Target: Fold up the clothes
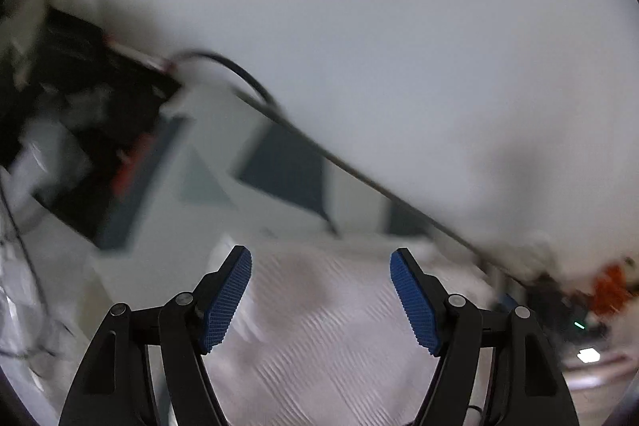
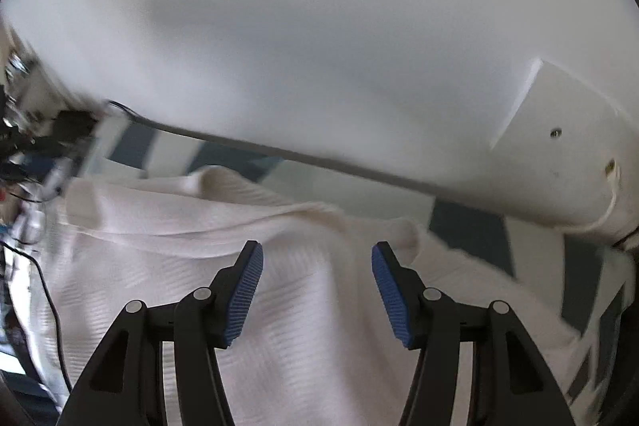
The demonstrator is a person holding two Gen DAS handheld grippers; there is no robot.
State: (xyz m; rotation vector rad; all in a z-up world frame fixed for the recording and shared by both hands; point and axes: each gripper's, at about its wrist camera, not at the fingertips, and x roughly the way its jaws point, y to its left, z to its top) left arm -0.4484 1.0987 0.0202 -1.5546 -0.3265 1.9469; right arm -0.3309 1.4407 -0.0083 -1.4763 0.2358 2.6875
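Both the left tool point(image 1: 321, 300) and right tool point(image 2: 317, 292) are spread wide and empty above the white ribbed garment point(image 2: 191, 266), which lies rumpled beneath them toward a white wall point(image 2: 319, 26).

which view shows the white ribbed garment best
The right wrist view: the white ribbed knit garment spreads wide there, with a folded edge visible. The left wrist view shows only a blurred patch beneath the open left gripper.

White-and-blue patterned surface point(image 2: 471, 226), cream ribbed garment point(image 2: 167, 258) spread directly on it
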